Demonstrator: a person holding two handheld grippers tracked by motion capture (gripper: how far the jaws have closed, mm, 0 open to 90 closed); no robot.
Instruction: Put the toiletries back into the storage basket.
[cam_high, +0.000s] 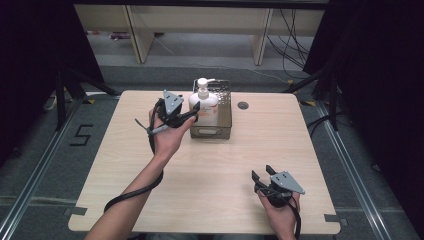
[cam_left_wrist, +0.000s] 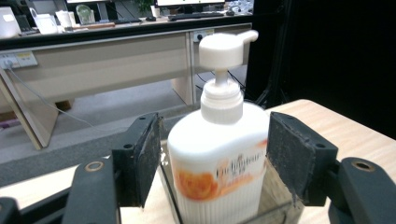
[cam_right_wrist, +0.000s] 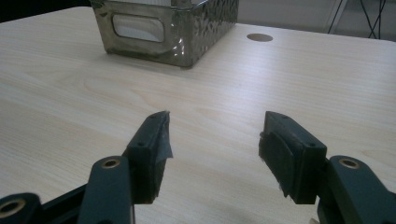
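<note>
A white pump bottle (cam_high: 203, 96) with an orange flower label stands upright in a metal basket (cam_high: 210, 131) at the table's far middle. My left gripper (cam_high: 195, 111) is held up at the basket's left side and stands open. In the left gripper view the bottle (cam_left_wrist: 217, 154) sits between the two pads, the left pad (cam_left_wrist: 148, 161) a little apart from it and the right pad (cam_left_wrist: 285, 158) very close; whether that one touches I cannot tell. My right gripper (cam_high: 261, 171) rests low near the table's front right, open with nothing between its fingers (cam_right_wrist: 215, 140).
The wooden table (cam_high: 210, 170) has a round cable hole (cam_high: 243, 105) right of the basket. The basket's handled end wall (cam_right_wrist: 140, 29) faces the right gripper across bare tabletop. Desk legs and cables lie beyond the far edge, and black stands flank the table.
</note>
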